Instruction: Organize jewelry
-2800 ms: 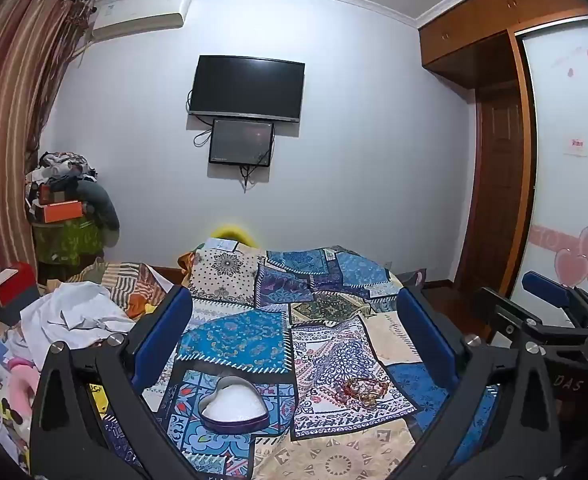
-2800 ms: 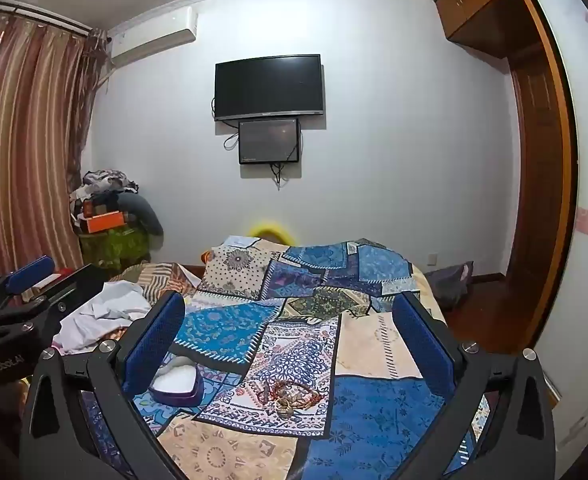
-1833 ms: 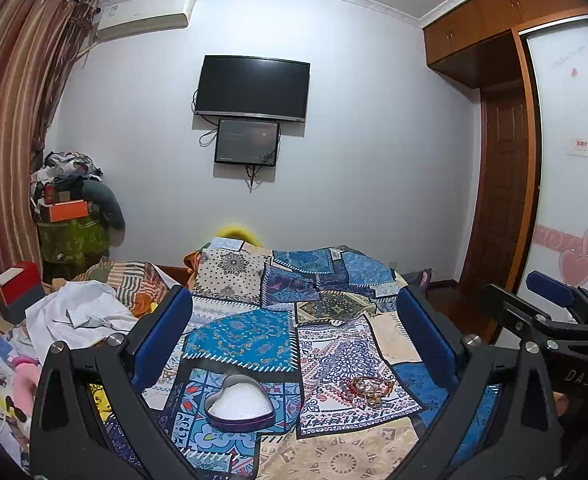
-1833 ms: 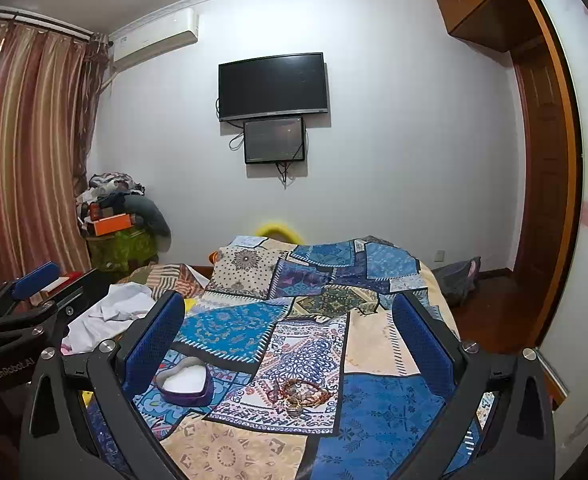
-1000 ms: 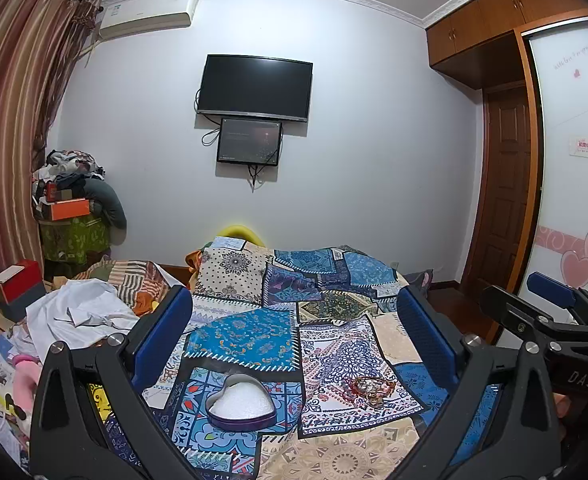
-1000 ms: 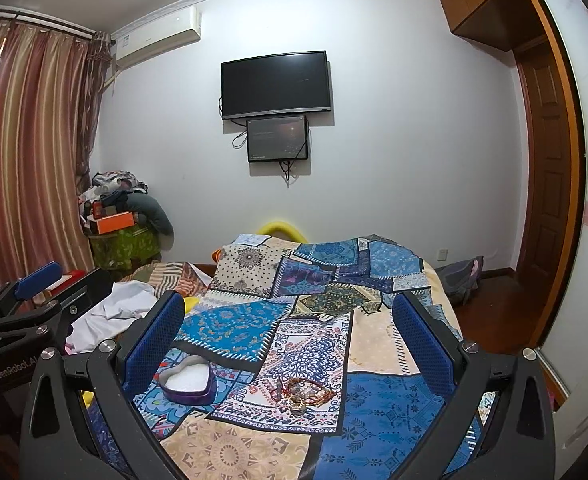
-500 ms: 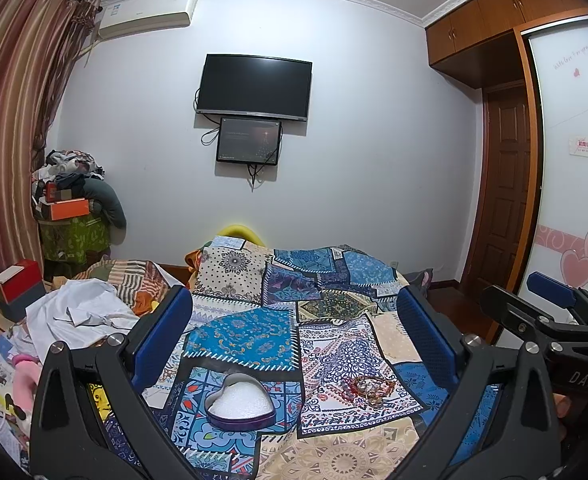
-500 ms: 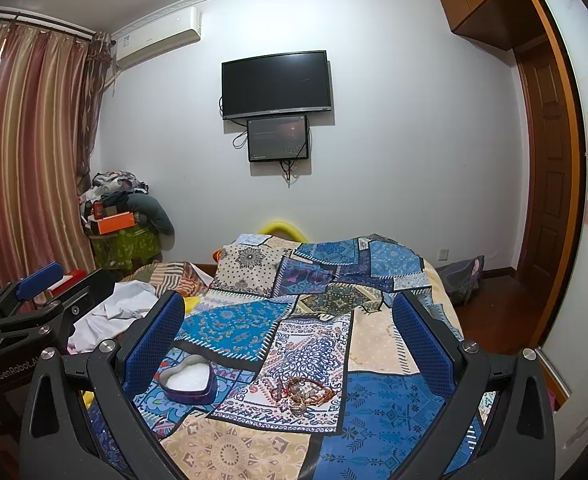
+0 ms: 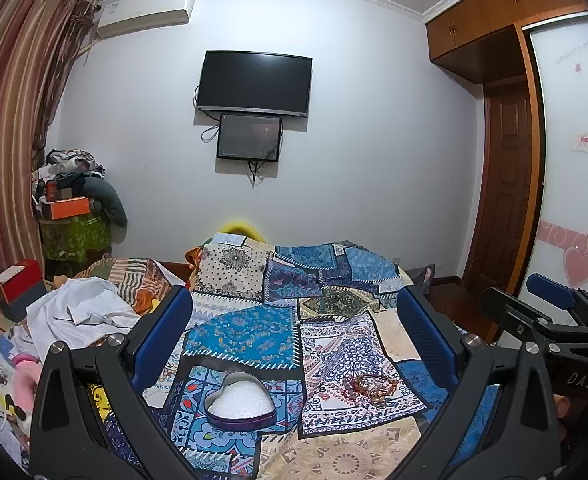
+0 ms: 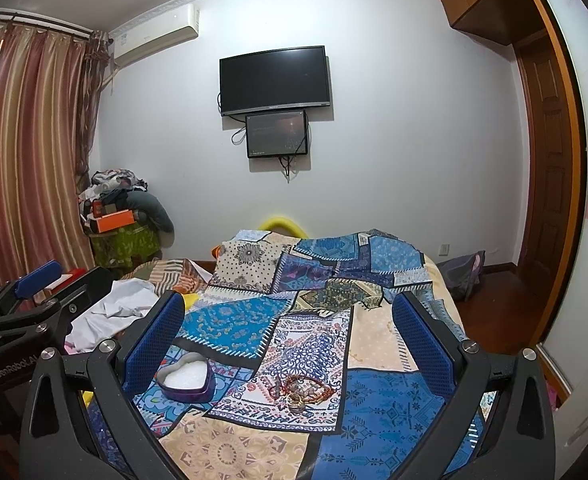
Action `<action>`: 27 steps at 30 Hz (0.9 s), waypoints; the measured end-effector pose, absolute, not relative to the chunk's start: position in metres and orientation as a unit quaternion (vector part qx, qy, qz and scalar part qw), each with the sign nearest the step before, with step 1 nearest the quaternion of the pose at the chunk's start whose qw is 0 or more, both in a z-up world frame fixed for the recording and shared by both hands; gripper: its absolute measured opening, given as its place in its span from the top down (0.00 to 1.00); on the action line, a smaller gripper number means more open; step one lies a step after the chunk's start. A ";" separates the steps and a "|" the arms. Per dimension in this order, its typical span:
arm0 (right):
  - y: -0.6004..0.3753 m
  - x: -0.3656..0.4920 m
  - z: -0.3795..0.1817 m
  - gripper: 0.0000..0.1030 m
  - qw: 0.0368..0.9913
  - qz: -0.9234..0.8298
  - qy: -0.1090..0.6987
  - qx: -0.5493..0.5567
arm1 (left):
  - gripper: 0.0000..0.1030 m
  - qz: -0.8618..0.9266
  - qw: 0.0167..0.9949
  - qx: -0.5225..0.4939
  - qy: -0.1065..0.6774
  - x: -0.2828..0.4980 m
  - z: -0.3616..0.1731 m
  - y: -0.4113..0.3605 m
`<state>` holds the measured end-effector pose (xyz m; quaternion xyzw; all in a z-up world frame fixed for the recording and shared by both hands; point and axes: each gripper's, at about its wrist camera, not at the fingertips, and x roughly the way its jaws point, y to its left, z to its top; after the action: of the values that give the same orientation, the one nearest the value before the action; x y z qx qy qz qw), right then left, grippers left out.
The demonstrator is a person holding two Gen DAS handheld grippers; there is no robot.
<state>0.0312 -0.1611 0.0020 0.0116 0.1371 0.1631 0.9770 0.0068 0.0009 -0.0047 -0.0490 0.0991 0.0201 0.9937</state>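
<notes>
A purple heart-shaped box (image 9: 241, 406) with white lining lies open on the patchwork bedspread (image 9: 254, 332); it also shows in the right wrist view (image 10: 186, 378). A small pile of red and gold bracelets (image 9: 371, 386) lies to its right, seen in the right wrist view too (image 10: 301, 392). My left gripper (image 9: 294, 304) is open and empty, held above the bed short of the box. My right gripper (image 10: 288, 306) is open and empty, above the bed short of the bracelets. Each gripper shows at the edge of the other's view.
White clothes (image 9: 78, 316) and a striped cloth are heaped on the bed's left side. A red box (image 9: 18, 288) and a stack of boxes and clothes (image 9: 74, 208) stand at the left wall. A wooden door (image 10: 549, 184) and wardrobe are at the right.
Both views have drifted slightly over the last seconds, the box and bracelets shifting a little in frame. Both grippers stay open and empty.
</notes>
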 end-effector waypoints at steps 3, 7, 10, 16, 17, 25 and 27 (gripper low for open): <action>-0.162 0.037 0.000 0.00 0.976 0.163 0.143 0.013 | 0.00 0.020 0.993 -0.048 0.106 0.012 -0.005 0.001; -0.164 0.045 -0.006 0.00 0.975 0.161 0.154 0.012 | 0.00 0.019 0.992 -0.047 0.119 0.022 -0.008 0.000; -0.168 0.052 -0.012 0.00 0.974 0.155 0.163 0.008 | 0.00 0.019 0.990 -0.045 0.131 0.032 -0.014 0.000; -0.183 0.071 -0.030 0.00 0.972 0.133 0.193 -0.004 | 0.00 0.020 0.981 -0.046 0.189 0.069 -0.035 -0.004; -0.188 0.077 -0.036 0.00 0.971 0.124 0.204 -0.005 | 0.00 0.018 0.977 -0.047 0.206 0.078 -0.042 -0.005; -0.212 0.108 -0.068 0.00 0.959 0.087 0.269 -0.016 | 0.00 -0.010 0.954 -0.024 0.299 0.124 -0.093 -0.027; -0.214 0.113 -0.075 0.00 0.955 0.088 0.284 -0.017 | 0.00 -0.019 0.949 -0.015 0.315 0.133 -0.105 -0.035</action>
<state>0.1133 -0.2141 -0.0754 -0.0167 0.2841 0.0884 0.9546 0.1326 -0.0348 -0.1045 -0.0148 0.3148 -0.0193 0.9489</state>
